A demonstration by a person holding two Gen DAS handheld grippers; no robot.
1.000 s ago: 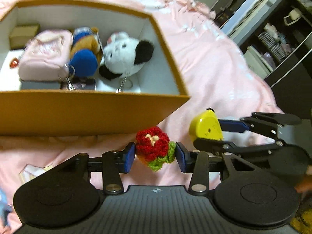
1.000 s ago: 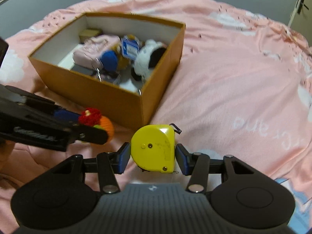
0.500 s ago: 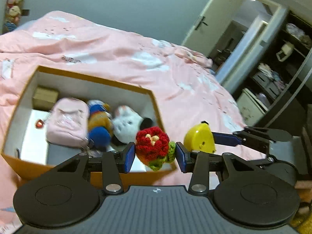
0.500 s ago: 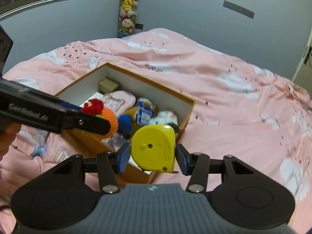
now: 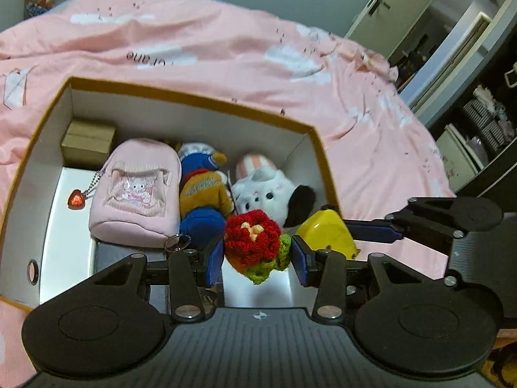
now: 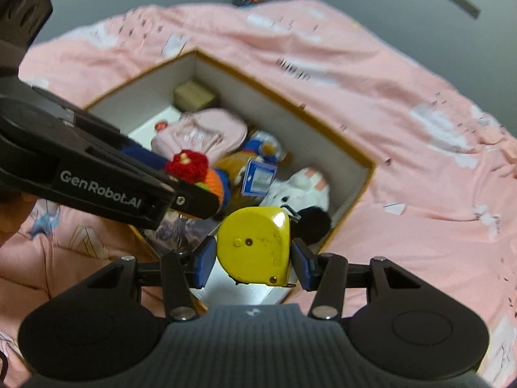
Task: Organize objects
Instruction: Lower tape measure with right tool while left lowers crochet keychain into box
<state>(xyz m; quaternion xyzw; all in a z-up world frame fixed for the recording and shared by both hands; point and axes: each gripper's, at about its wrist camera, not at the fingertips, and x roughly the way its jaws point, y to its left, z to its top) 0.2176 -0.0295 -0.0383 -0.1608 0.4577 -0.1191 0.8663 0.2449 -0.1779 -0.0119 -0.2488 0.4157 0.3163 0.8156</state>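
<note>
My left gripper (image 5: pixel 257 260) is shut on a crocheted red flower with green and orange parts (image 5: pixel 255 242) and hangs over the near side of the orange box (image 5: pixel 190 102). My right gripper (image 6: pixel 253 260) is shut on a yellow tape measure (image 6: pixel 255 245) above the box's near right corner. In the left wrist view the tape measure (image 5: pixel 326 232) shows just right of the flower. The right wrist view shows the flower (image 6: pixel 190 166) at the left gripper's tip. Inside the box lie a pink pouch (image 5: pixel 139 190), a blue and brown plush (image 5: pixel 202 194) and a white plush (image 5: pixel 268 190).
The box (image 6: pixel 352 152) rests on a bed with a pink quilt (image 5: pixel 226 51). A small cardboard box (image 5: pixel 89 144) and a red heart charm (image 5: pixel 77 199) lie at the box's left end. Shelves (image 5: pixel 484 123) and a door stand at the right. A person's hand (image 6: pixel 13 213) holds the left gripper.
Both grippers have risen and moved from in front of the box's near wall to above its opening, each still gripping its object. The box's inside now shows from above.
</note>
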